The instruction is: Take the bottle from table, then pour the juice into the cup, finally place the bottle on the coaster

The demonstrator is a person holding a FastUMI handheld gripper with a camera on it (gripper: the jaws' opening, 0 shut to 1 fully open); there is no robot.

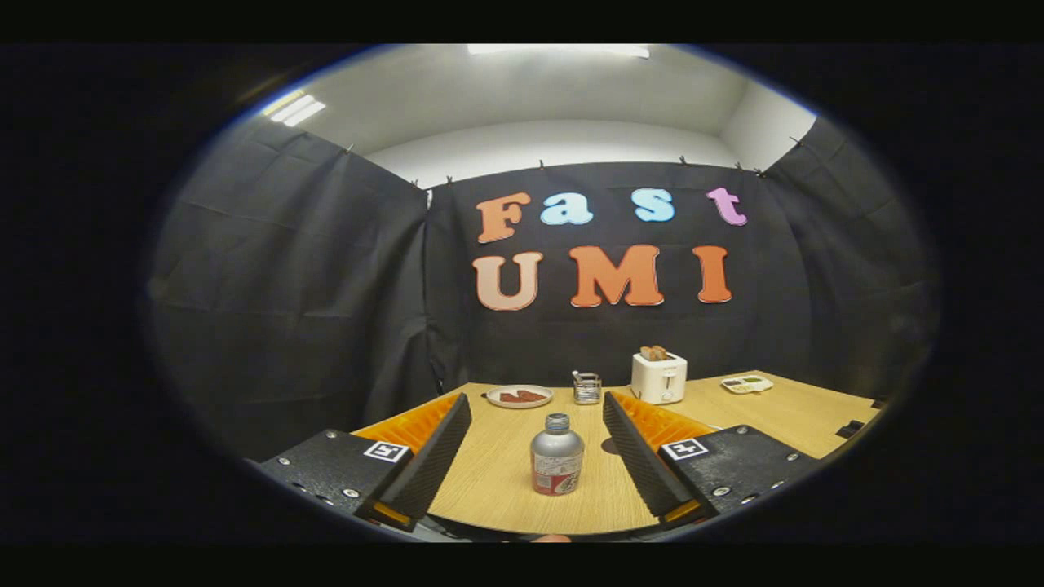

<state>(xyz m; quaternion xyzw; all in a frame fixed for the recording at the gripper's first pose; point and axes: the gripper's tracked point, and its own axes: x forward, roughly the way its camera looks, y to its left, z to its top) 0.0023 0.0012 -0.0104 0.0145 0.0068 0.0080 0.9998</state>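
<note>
A small silver bottle point(557, 456) with a red-and-white label and a grey cap stands upright on the wooden table point(497, 473). It sits between my two fingers, nearer the right one, with a gap on both sides. My gripper point(536, 406) is open and touches nothing. A small dark round spot point(608, 446), perhaps the coaster, shows on the table just beyond the bottle, partly hidden behind my right finger. A clear glass cup point(586, 388) with something inside stands farther back, beyond the fingertips.
A white plate point(519, 396) with reddish food lies at the back left of the table. A white toaster point(659, 377) with toast in it stands at the back right. A small white tray-like object point(746, 383) lies farther right.
</note>
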